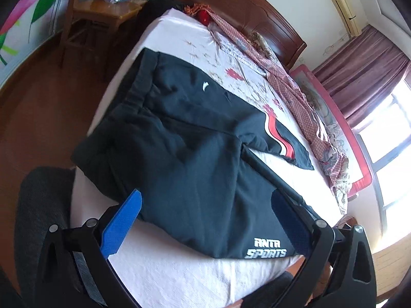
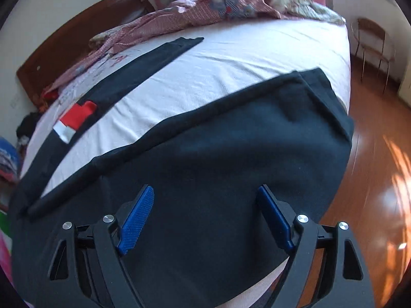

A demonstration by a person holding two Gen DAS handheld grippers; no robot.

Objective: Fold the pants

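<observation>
Nearest in the left wrist view, the left gripper (image 1: 205,205) stands with its jaws spread wide and nothing between them; its blue pads (image 1: 123,227) hang just above the near leg of the pants (image 1: 185,138), beside the printed lettering (image 1: 265,247) at the leg's lower edge; it looks set to take that edge, though no cloth is pinched yet. The right gripper (image 2: 205,197) is likewise fully parted and holds nothing; dark cloth fills the space under and ahead of its fingers, and whether the pads touch it cannot be told.

Ahead of both, the pants lie spread flat on the bed (image 2: 257,59), legs splayed apart with a wedge of white sheet between them; that layout suits a first fold of one leg onto the other, which is not yet done. Farther off, the other leg (image 2: 123,82) runs away to the left of the right gripper, with a red and white patch (image 2: 74,120) on it. Beyond lies a rumpled pink blanket (image 2: 205,7) against the wooden headboard (image 1: 244,7); a wooden chair (image 1: 102,7) stands far left of the left gripper.
</observation>
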